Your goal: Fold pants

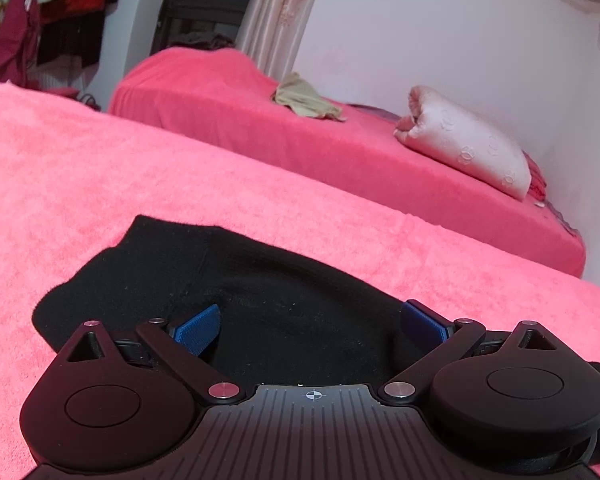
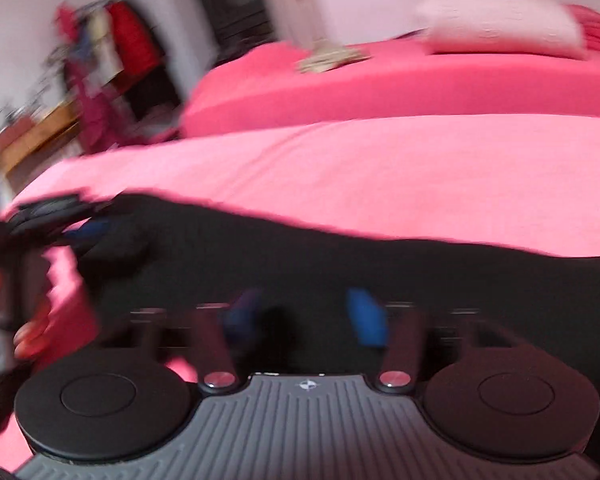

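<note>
Black pants [image 1: 260, 280] lie flat on the pink blanket [image 1: 100, 168]. My left gripper [image 1: 312, 314] hovers over one end of them, open, its blue pads [image 1: 200, 328] wide apart with only cloth beneath. The right wrist view is blurred. There the pants [image 2: 400, 268] stretch as a dark band across the blanket [image 2: 380, 168]. My right gripper [image 2: 304, 314] is low on their near edge, its blue pads [image 2: 366, 316] drawn in with black cloth between them, shut on the fabric. The left gripper [image 2: 80, 228] shows at the far left, held by a hand [image 2: 4, 320].
A second bed with a darker pink cover [image 1: 340, 152] stands behind, carrying a beige garment [image 1: 304, 100] and a rolled pale pillow [image 1: 468, 140]. Clothes hang on a rack [image 1: 60, 8] at the back left. A white wall [image 1: 440, 20] closes the right side.
</note>
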Demonstrator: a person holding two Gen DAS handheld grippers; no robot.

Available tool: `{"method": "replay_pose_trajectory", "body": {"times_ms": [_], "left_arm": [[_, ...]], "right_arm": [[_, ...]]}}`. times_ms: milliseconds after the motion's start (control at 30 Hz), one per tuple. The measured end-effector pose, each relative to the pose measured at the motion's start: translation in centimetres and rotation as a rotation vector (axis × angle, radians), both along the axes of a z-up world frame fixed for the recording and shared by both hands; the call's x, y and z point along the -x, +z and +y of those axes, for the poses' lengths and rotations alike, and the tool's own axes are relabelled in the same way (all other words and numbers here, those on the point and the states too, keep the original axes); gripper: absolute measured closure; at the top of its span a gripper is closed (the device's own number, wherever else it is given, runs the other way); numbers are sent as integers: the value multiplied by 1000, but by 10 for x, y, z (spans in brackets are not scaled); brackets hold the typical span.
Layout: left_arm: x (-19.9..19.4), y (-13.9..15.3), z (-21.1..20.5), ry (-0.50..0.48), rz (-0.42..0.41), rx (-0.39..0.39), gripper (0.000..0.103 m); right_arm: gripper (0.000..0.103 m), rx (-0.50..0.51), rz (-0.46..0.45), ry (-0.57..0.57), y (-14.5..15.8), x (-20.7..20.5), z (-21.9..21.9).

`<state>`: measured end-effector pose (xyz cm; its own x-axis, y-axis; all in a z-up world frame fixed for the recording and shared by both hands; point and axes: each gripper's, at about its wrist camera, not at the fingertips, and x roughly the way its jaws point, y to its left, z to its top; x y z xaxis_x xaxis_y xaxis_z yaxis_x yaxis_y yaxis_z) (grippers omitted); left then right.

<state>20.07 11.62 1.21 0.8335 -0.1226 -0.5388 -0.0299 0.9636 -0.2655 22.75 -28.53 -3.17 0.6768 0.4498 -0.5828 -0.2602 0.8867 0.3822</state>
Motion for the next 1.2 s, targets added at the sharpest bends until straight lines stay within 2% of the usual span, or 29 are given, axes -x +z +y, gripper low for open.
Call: {"method": "replay_pose_trajectory", "body": {"times_ms": [33,100,167,200,267,300,333,367,400,433,467,500,567,667,767,867,967,1000,1033,1067,1133,1200], "left_arm": [[-2,-1,-2,-1,10,-10,0],[-5,-3,-4,-5,27,-32,0],[-7,-5,-7,-5,33,-52,0],[-7,-5,-8,-6,35,-64,0],[-7,-7,-12,-7,40,-90,0],[-7,-7,-13,-8,41,-101,0],[-8,-7,-14,-8,41,-111,0],[-8,-8,-16,-8,42,-120,0],[-8,-8,-17,-8,43,-125,0],[-8,-8,-17,-8,42,-128,0],[-8,-8,-17,-8,42,-128,0],[-8,-8,-17,-8,42,-125,0],[-8,-9,-16,-8,41,-119,0],[-8,-8,-17,-7,40,-117,0],[-9,-8,-17,-8,39,-123,0],[-9,-9,-17,-8,37,-122,0],[-8,-8,-16,-7,36,-123,0],[-8,-8,-16,-6,34,-121,0],[-7,-8,-15,-3,30,-118,0],[-6,-7,-15,2,23,-114,0],[-4,-5,-13,8,8,-102,0],[-4,-4,-11,11,3,-89,0]], "right_arm": [[96,-14,11,-57,2,0,-13],[87,36,-46,-162,11,11,-32],[49,7,-79,-177,17,28,-49],[22,-1,-80,-173,17,34,-58],[28,44,-80,-144,9,41,-69],[41,55,-75,-160,4,42,-80],[48,19,-64,-202,2,43,-102],[49,-28,-48,-278,-2,43,-123],[62,-82,-46,-337,-2,44,-144],[54,-72,-59,-391,3,48,-157],[45,15,-92,-440,10,51,-164],[30,126,-130,-465,16,55,-167],[29,296,-166,-415,23,56,-170],[29,426,-94,-337,18,41,-177],[30,443,-40,-278,7,26,-184],[25,464,-39,-242,3,13,-189],[22,398,-17,-242,-1,8,-201],[25,369,-16,-245,0,12,-208],[39,349,-21,-248,0,14,-210],[48,342,-29,-260,2,17,-212],[75,318,-33,-268,8,22,-213],[79,321,-44,-275,13,21,-211]]}}
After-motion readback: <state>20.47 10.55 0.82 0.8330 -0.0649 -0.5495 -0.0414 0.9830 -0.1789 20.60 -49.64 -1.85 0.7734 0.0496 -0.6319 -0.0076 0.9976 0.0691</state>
